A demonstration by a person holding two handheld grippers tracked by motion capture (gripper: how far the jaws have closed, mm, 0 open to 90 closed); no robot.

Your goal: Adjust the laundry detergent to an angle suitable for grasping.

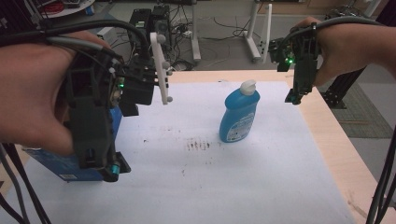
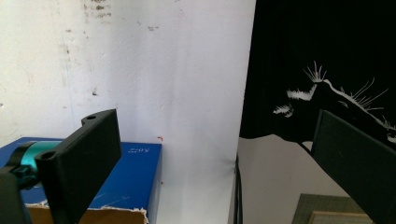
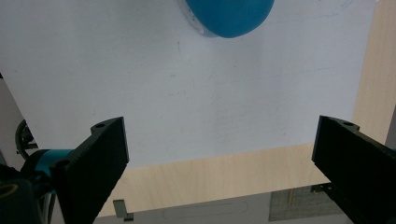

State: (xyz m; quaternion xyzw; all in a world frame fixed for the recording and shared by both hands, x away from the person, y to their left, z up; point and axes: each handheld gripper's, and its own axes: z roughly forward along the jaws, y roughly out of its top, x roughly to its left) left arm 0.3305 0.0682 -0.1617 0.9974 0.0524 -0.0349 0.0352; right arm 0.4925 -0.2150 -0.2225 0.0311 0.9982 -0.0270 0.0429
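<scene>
A blue bottle point(image 1: 239, 114) with a white cap stands upright near the middle of the white sheet point(image 1: 196, 186); its rounded blue body point(image 3: 229, 14) shows at the top of the right gripper view. A blue box point(image 1: 56, 165) lies flat at the sheet's left edge. My left gripper point(image 1: 109, 170) hangs over this box, and in the left gripper view its jaws point(image 2: 212, 126) stand wide open and empty above the box point(image 2: 135, 177). To the right of the bottle, above the sheet's right edge, my right gripper point(image 1: 293, 99) points down, open point(image 3: 219, 128), with nothing between its jaws.
The sheet covers most of a light wooden table point(image 1: 327, 135), with bare wood along the right side and back. Cables point(image 1: 385, 186) trail at the lower right. Table legs and equipment point(image 1: 154, 23) stand beyond the far edge. A dark garment point(image 2: 322, 60) hangs past the sheet's near edge.
</scene>
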